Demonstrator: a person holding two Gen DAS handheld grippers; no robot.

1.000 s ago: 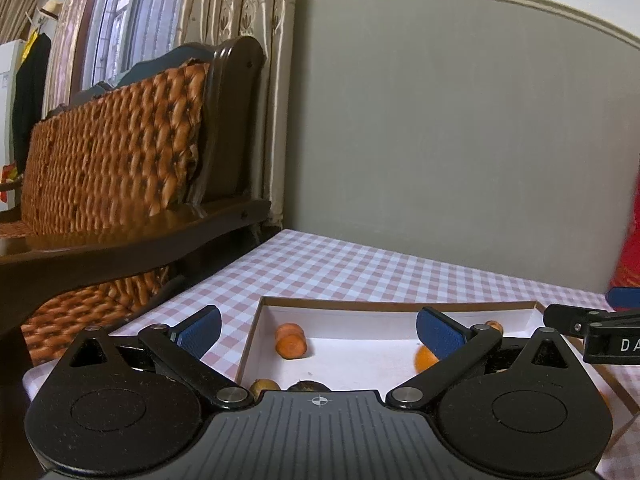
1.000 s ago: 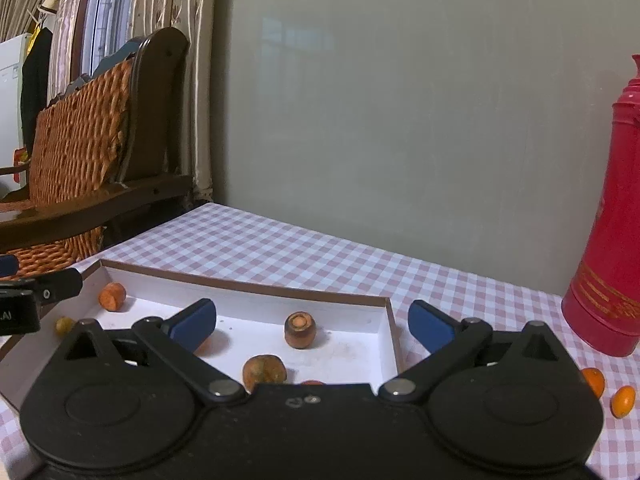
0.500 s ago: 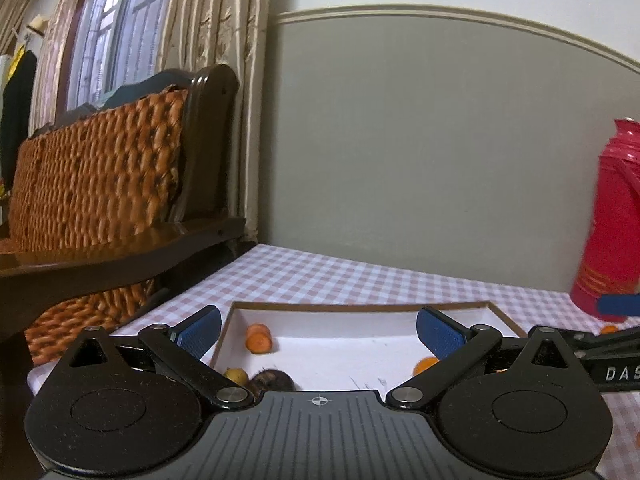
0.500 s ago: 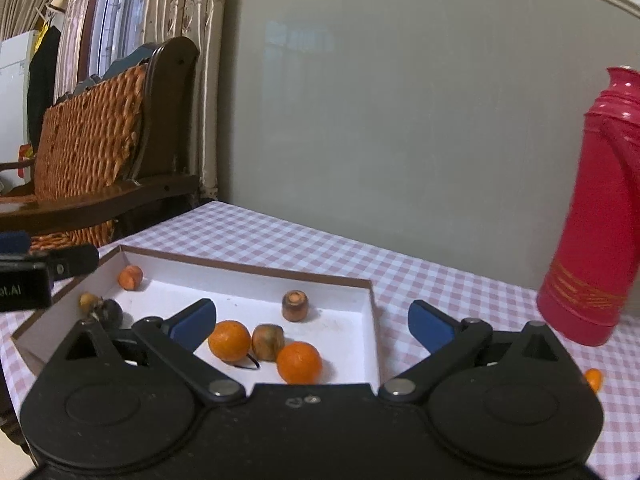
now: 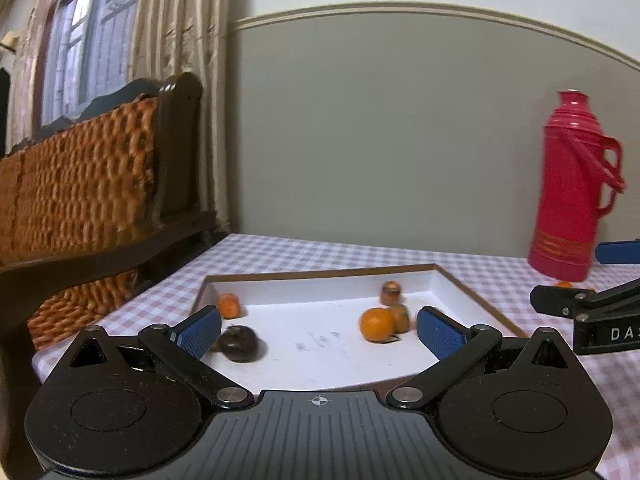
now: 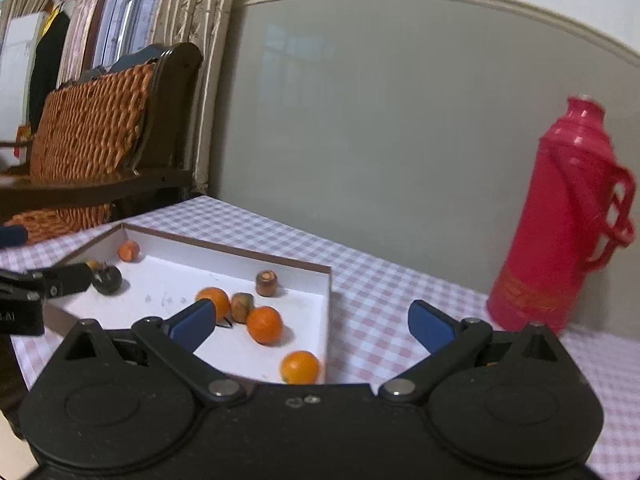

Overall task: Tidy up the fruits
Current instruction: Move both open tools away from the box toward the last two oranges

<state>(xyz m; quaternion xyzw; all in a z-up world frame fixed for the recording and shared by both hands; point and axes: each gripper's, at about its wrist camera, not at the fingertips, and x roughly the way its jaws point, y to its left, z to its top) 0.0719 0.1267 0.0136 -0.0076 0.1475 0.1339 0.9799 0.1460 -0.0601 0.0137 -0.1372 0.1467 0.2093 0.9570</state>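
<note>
Fruits lie scattered inside the shallow white tray (image 6: 326, 312), which sits on the checked tablecloth (image 6: 380, 300) toward its left edge. Three oranges show in the right wrist view: one (image 6: 300, 367) at the tray's near right corner, one (image 6: 264, 325) just behind it, and one (image 6: 214, 298) partly behind a blue pad. A brownish fruit (image 6: 242, 307) sits between the last two, a stubby brown piece (image 6: 267, 283) rests near the far wall, a small orange piece (image 6: 129, 250) sits in the far left corner, and a dark round fruit (image 6: 107, 279) lies by the left wall. At least one small orange fruit (image 5: 564, 284) remains outside, on the cloth by the foot of the red thermos (image 6: 560, 216). The left gripper (image 5: 318, 330) hovers over the tray's near edge with its jaws wide apart and nothing between them; the right gripper (image 6: 310, 322) hangs over the tray's right rim, likewise spread and empty. The likely next step is fetching the stray fruit by the thermos: approach low, centre the pads on it, close gently so it does not roll, and keep clear of the thermos.
</note>
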